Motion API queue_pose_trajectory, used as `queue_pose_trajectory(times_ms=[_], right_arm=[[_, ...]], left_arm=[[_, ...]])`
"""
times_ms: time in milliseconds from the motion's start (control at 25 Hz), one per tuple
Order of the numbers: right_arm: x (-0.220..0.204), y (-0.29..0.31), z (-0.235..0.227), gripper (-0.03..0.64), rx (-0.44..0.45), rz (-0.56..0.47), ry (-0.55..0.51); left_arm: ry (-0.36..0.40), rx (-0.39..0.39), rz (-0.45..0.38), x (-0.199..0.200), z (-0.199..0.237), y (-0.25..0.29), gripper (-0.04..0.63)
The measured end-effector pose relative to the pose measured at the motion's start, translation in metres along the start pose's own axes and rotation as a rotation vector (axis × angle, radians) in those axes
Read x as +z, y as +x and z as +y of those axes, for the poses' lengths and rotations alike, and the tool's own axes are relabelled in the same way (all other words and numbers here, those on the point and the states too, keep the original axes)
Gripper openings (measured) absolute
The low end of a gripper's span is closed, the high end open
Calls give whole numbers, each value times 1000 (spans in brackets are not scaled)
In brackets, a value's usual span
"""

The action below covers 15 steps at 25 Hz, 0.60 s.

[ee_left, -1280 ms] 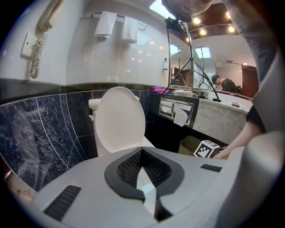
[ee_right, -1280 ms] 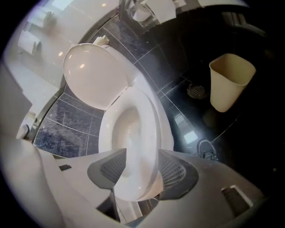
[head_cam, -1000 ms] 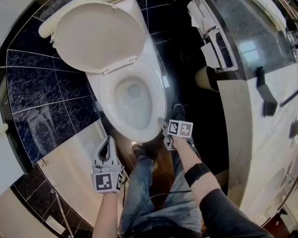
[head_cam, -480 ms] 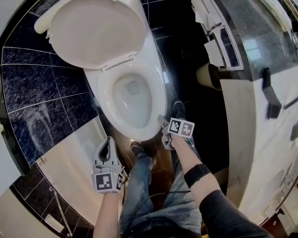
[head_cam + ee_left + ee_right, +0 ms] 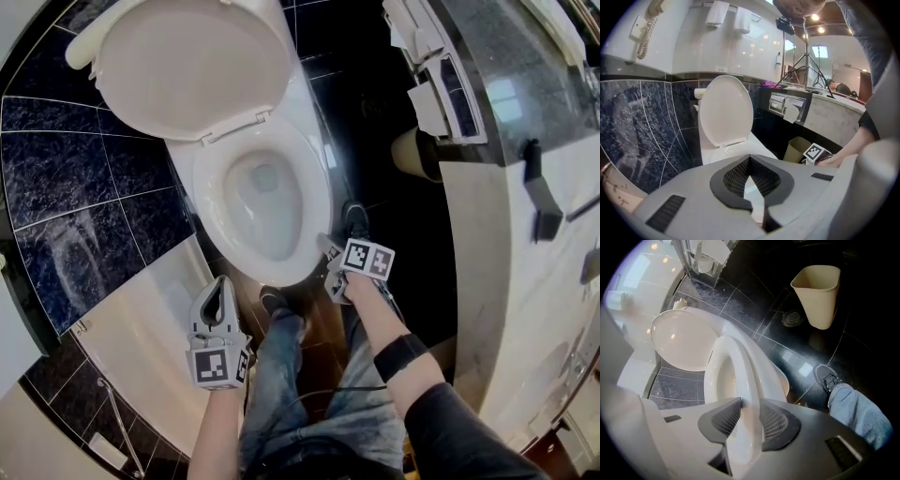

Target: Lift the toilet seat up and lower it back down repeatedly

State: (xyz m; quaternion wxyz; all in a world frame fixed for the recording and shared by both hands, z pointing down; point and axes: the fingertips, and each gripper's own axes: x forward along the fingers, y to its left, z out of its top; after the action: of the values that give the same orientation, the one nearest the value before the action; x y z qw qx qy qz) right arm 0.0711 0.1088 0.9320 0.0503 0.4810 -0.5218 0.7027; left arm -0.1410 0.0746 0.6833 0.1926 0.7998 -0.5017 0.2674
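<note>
The white plastic toilet lid (image 5: 192, 66) stands raised, while the white oval toilet seat (image 5: 208, 199) lies flat on the white ceramic bowl (image 5: 264, 202), so a lift looks due next. Your right gripper (image 5: 750, 416) sits at the seat's 5 o'clock edge. Its fingers have just been closing and now clamp the rim between them, probably for leverage far from the hinge. Your left gripper (image 5: 750, 159), fingers closed on nothing, hangs spare near 7 o'clock, apart from the bowl.

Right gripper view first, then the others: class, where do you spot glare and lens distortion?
Right gripper view: lights glint off the black floor, the toilet seat looks stretched, corners dark. Left gripper view: bright lamps flare, wall tiles bow. Head view: tile lines curve, the dark countertop shines.
</note>
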Motion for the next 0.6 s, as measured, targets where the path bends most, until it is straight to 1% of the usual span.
queue_pose_trajectory(times_ms=[120, 240, 360, 440, 600], right_arm=[[1, -9, 10, 135, 23, 10, 11], [1, -23, 21, 129, 35, 31, -20], [4, -41, 41, 123, 67, 31, 4], [7, -54, 57, 120, 77, 35, -3], [18, -81, 93, 115, 104, 34, 11]], left_arm=[[-10, 3, 6, 2, -2, -2, 0], [-29, 6, 14, 5, -6, -7, 0], [-7, 4, 20, 2, -7, -19, 0], [-7, 3, 32, 4, -10, -30, 0], [-16, -4, 90, 3, -21, -55, 0]])
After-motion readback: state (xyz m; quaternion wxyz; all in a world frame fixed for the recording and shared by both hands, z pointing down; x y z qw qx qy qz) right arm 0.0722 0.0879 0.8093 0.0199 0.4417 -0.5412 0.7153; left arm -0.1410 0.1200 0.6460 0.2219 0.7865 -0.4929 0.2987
